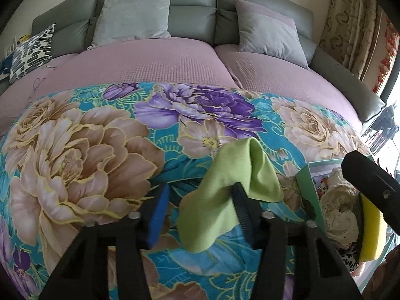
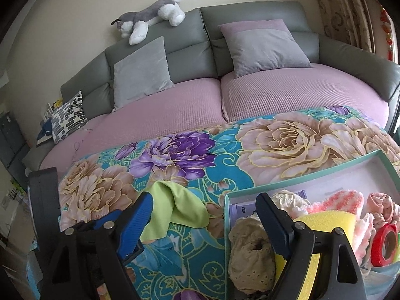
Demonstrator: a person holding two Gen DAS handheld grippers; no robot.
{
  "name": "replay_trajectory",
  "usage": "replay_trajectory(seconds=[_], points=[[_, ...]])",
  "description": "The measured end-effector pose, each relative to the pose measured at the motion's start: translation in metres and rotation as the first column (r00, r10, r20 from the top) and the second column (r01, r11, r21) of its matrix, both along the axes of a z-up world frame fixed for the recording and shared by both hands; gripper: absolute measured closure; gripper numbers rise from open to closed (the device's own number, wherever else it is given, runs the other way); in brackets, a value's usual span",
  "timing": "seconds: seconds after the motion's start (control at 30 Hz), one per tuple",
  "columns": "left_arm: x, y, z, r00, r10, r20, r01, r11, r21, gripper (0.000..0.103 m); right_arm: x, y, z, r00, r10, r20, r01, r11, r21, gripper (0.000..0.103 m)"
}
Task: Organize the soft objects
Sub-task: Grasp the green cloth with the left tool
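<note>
Crumpled lime-green cloth point(image 1: 225, 187) on floral blanket point(image 1: 87, 150), left of box point(image 2: 312, 172) of soft items

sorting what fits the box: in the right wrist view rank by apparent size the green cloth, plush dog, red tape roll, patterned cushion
1. green cloth
2. plush dog
3. patterned cushion, close to the dog, unsure
4. red tape roll

The cloth and tape lie nearer the camera, so true sizes differ.

A surface draped in a floral cloth point(image 2: 175, 155) carries the things. A crumpled green cloth point(image 2: 175, 207) lies near its middle; an open green-rimmed box point(image 2: 287, 178) of soft items sits at its right edge.
</note>
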State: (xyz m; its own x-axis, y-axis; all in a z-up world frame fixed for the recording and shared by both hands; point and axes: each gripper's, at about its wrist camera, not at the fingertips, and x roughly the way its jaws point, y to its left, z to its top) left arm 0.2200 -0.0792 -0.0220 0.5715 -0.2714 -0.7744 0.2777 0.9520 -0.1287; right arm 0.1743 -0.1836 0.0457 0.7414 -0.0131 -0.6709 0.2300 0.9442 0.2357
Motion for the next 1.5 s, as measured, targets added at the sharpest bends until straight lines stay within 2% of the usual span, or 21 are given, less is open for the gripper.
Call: replay_trajectory(seconds=[0.17,0.23,0.3,0.4,0.5,0.57,0.67,1.13,1.33,1.5], points=[[-0.002,-0.003,0.004,0.999,-0.016,0.034,0.017,1.0,-0.013,0.056,0.0,0.0,0.0,1.0,-0.001,-0.004,0.001,1.0,0.0,0.017],[-0.001,-0.003,0.004,0.999,-0.02,0.033,0.021,0.999,-0.036,0.063,0.0,-0.001,0.0,1.0,-0.004,-0.003,0.004,1.0,0.001,0.017],[0.001,-0.004,0.0,0.999,-0.026,0.018,0.027,0.998,-0.051,0.066,-0.001,-0.001,0.0,1.0,-0.003,-0.002,0.003,1.0,0.001,0.017],[0.001,-0.005,-0.002,0.999,-0.028,0.019,0.029,0.999,-0.044,0.073,-0.001,0.0,0.0,1.0,-0.001,-0.004,0.001,1.0,-0.002,0.017],[0.0,-0.005,-0.002,0.999,-0.027,0.025,0.028,0.998,-0.055,0.083,0.0,0.001,-0.001,1.0,0.002,-0.007,-0.002,1.0,-0.003,0.017],[0.0,-0.005,-0.001,0.999,-0.029,0.026,0.03,0.998,-0.056,0.093,0.0,0.001,-0.001,1.0,0.003,-0.01,-0.003,1.0,-0.004,0.017],[-0.001,-0.004,0.0,0.999,-0.025,0.03,0.027,0.997,-0.073,0.097,0.0,0.001,-0.001,1.0,0.003,-0.009,-0.003,1.0,-0.003,0.017],[-0.015,0.033,0.051,0.986,0.051,0.156,-0.012,0.969,-0.246,0.099,-0.006,0.004,0.011,0.999,0.009,0.054,-0.009,1.0,-0.007,0.017],[-0.023,0.063,0.071,0.962,0.174,0.211,-0.136,0.973,-0.186,0.099,-0.004,0.017,0.011,0.996,0.061,0.059,-0.06,0.998,-0.017,0.017],[-0.026,0.099,0.075,0.935,0.289,0.206,-0.253,0.95,-0.184,0.099,0.0,0.037,0.008,0.99,0.128,0.061,-0.127,0.992,-0.027,0.017]])
